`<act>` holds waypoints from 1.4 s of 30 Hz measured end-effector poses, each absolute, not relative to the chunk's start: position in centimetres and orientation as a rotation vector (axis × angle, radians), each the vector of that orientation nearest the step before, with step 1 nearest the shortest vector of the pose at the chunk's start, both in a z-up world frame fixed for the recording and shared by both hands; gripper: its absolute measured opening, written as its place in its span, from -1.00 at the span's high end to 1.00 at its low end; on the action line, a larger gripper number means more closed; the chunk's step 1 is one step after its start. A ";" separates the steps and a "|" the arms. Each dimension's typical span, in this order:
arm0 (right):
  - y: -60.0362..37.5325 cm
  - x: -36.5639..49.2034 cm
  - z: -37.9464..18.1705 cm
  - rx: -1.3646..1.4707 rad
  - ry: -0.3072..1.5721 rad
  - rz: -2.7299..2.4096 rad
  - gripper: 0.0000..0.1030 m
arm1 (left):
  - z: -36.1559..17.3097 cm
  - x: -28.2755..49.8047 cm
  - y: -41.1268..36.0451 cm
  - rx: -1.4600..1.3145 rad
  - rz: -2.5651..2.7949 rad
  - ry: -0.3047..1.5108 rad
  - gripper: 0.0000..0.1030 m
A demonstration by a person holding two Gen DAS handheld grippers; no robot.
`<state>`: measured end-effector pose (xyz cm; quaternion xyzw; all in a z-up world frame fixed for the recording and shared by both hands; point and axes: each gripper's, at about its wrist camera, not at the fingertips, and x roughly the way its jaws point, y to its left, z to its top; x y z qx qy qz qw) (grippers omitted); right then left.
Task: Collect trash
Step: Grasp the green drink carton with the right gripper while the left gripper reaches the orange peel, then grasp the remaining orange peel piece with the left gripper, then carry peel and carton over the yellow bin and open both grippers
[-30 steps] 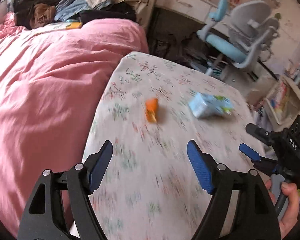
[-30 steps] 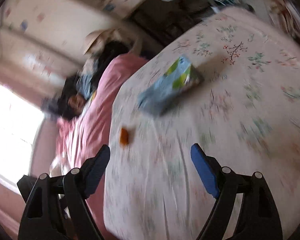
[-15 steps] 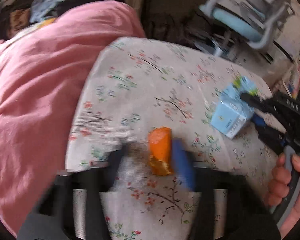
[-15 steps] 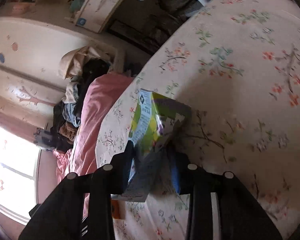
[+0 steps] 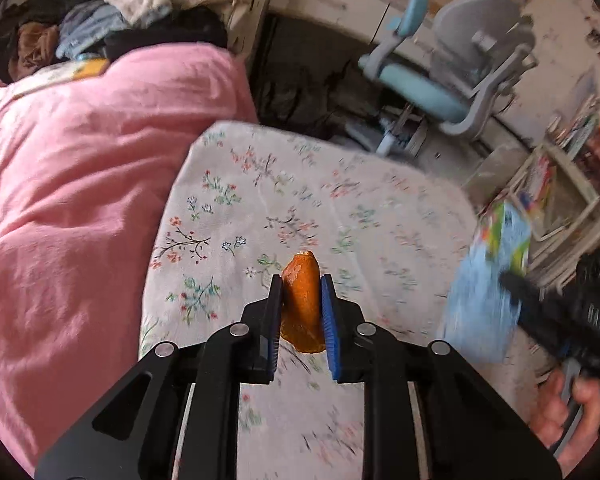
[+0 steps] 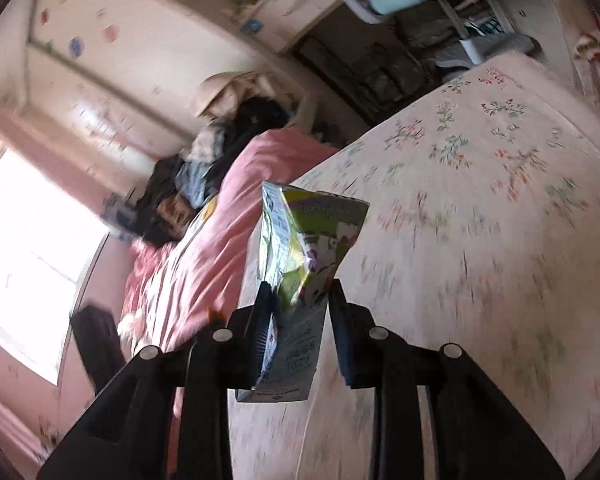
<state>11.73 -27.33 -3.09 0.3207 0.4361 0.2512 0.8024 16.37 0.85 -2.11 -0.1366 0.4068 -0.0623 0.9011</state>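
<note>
An orange peel (image 5: 300, 304) sits pinched between the blue pads of my left gripper (image 5: 301, 280), which is shut on it just above the floral tablecloth (image 5: 260, 184). A crumpled blue and green drink carton (image 6: 308, 232) stands up between the fingers of my right gripper (image 6: 300, 286). Its jaws are closing on the carton and squeeze its sides, and the carton hangs clear of the cloth (image 6: 480, 220). In the left wrist view the same carton (image 5: 484, 300) shows blurred at the right, with a hand (image 5: 560, 412) on the right gripper's handle.
A bed with a pink duvet (image 5: 80, 180) borders the table on the left, with a pile of clothes (image 5: 92, 28) at its head. Beyond the table stand a grey and blue desk chair (image 5: 460, 80) and low shelves of books (image 5: 560, 184).
Both grippers went from wide open to closed: the left on the orange peel, the right on the carton. The carton has been lifted off the cloth and now stands upright.
</note>
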 end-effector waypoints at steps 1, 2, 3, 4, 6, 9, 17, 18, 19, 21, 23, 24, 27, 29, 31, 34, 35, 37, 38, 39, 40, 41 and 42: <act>-27.1 10.2 -2.5 0.665 0.935 0.556 0.43 | -1.6 15.5 0.9 -0.289 -0.130 0.827 0.65; -26.8 9.1 -2.1 0.646 0.937 0.569 0.43 | -1.2 14.5 0.9 -0.298 -0.133 0.812 0.65; -26.3 6.3 -1.6 0.595 0.948 0.596 0.43 | -0.7 12.9 0.9 -0.306 -0.138 0.797 0.65; -25.9 5.3 -1.3 0.570 0.953 0.607 0.43 | -0.5 11.9 0.8 -0.304 -0.138 0.791 0.65; -24.4 0.9 -0.9 0.446 0.976 0.647 0.43 | -0.2 9.1 0.6 -0.301 -0.136 0.785 0.65; -22.8 -4.5 -1.5 0.312 1.025 0.682 0.43 | -0.4 5.4 0.2 -0.293 -0.131 0.791 0.65; -21.1 -13.3 -5.8 0.044 1.185 0.658 0.40 | -3.0 -4.8 -1.6 -0.308 -0.147 0.878 0.65; -21.4 -13.7 -5.8 0.040 1.187 0.640 0.39 | -3.5 -6.0 -2.0 -0.306 -0.149 0.894 0.65; -21.7 -13.9 -5.5 0.048 1.178 0.624 0.21 | -3.9 -7.0 -2.2 -0.308 -0.151 0.905 0.65; -23.0 -14.3 -4.8 0.088 1.137 0.567 -0.10 | -4.9 -9.4 -2.9 -0.321 -0.158 0.943 0.65; -24.5 -14.8 -4.0 0.136 1.102 0.523 -0.21 | -5.8 -10.9 -3.5 -0.314 -0.168 0.982 0.65; -25.6 -14.9 -3.2 0.171 1.062 0.484 -0.24 | -6.4 -12.0 -4.1 -0.309 -0.183 1.011 0.65; -26.6 -16.1 -1.0 0.196 0.950 0.424 -0.43 | -6.6 -14.1 -5.3 -0.273 -0.203 1.026 0.54; -26.8 -16.9 -0.3 0.173 0.885 0.383 -0.62 | -5.8 -15.4 -5.5 -0.244 -0.178 0.969 0.06; -26.9 -17.9 1.2 0.109 0.776 0.288 -0.81 | -4.6 -16.6 -5.3 -0.223 -0.122 0.893 -0.30; -26.4 -19.7 2.2 0.031 0.650 0.199 -0.85 | -3.2 -17.9 -4.7 -0.223 -0.051 0.796 -0.59; -27.0 -19.8 2.2 0.026 0.643 0.192 -0.85 | -2.7 -18.3 -4.5 -0.223 -0.036 0.774 -0.66; -27.1 -19.6 1.7 0.010 0.645 0.167 -0.85 | -2.1 -19.1 -4.4 -0.215 0.005 0.739 -0.75; -26.9 -19.5 1.5 0.003 0.650 0.161 -0.85 | -1.8 -19.3 -4.4 -0.213 0.009 0.728 -0.79; -26.9 -19.6 1.6 -0.004 0.646 0.159 -0.85 | -1.5 -19.7 -4.4 -0.208 0.009 0.716 -0.79; -27.0 -19.6 1.9 -0.007 0.640 0.160 -0.85 | -1.2 -19.9 -4.4 -0.204 0.009 0.707 -0.80; -26.8 -19.7 2.0 -0.012 0.631 0.166 -0.85 | -1.0 -20.1 -4.4 -0.199 0.013 0.696 -0.83; -27.4 -20.1 2.0 -0.014 0.628 0.168 -0.85 | -0.8 -20.5 -4.4 -0.192 0.020 0.681 -0.86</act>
